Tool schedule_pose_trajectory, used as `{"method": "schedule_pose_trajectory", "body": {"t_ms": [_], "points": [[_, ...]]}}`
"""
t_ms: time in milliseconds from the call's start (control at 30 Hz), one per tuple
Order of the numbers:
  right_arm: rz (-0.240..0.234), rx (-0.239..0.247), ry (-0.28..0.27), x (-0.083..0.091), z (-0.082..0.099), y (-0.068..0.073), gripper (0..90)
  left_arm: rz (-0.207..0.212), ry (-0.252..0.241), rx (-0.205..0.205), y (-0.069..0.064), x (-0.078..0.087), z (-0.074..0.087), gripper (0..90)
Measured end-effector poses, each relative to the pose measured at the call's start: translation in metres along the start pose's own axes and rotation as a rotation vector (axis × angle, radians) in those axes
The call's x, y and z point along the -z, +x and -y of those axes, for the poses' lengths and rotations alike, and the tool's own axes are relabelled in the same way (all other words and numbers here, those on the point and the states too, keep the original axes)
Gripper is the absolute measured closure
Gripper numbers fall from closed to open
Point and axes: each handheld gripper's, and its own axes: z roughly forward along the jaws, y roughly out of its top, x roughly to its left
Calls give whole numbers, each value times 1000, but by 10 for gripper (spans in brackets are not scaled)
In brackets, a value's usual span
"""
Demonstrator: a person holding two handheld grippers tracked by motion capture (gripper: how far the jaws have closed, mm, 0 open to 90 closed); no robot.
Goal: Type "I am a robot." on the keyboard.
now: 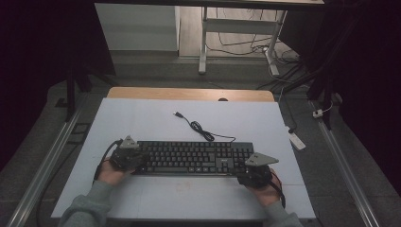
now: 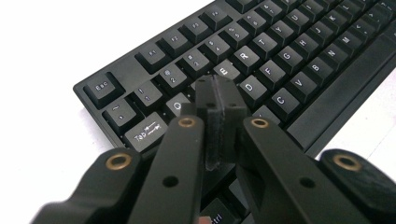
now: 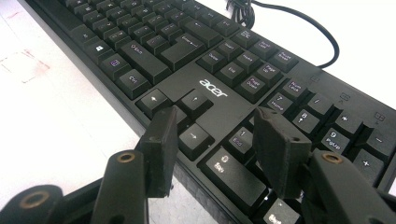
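**Two tools meet at a black keyboard**

A person works a black keyboard lying on a white counter, a tool in each hand. The left tool has its jaws pressed together with nothing between them, the closed tips poised over the letter keys beside Q and E. The right tool stands with jaws apart and empty, the arrow keys just ahead of its tips and the number pad beneath its far jaw. The keyboard's cable trails beyond both tools across the counter.
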Motion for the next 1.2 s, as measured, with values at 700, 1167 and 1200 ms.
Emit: {"method": "schedule_pose_trajectory", "body": {"t_ms": [700,1167,1200], "points": [[0,-2,3,0,0,0,502,-8,33,-2,0,-9,2,890],[1,-5,-3,0,0,0,501,12,-71,5,-3,6,-2,723],[2,-2,-5,0,0,0,501,8,-81,7,-3,7,-3,671]]}}
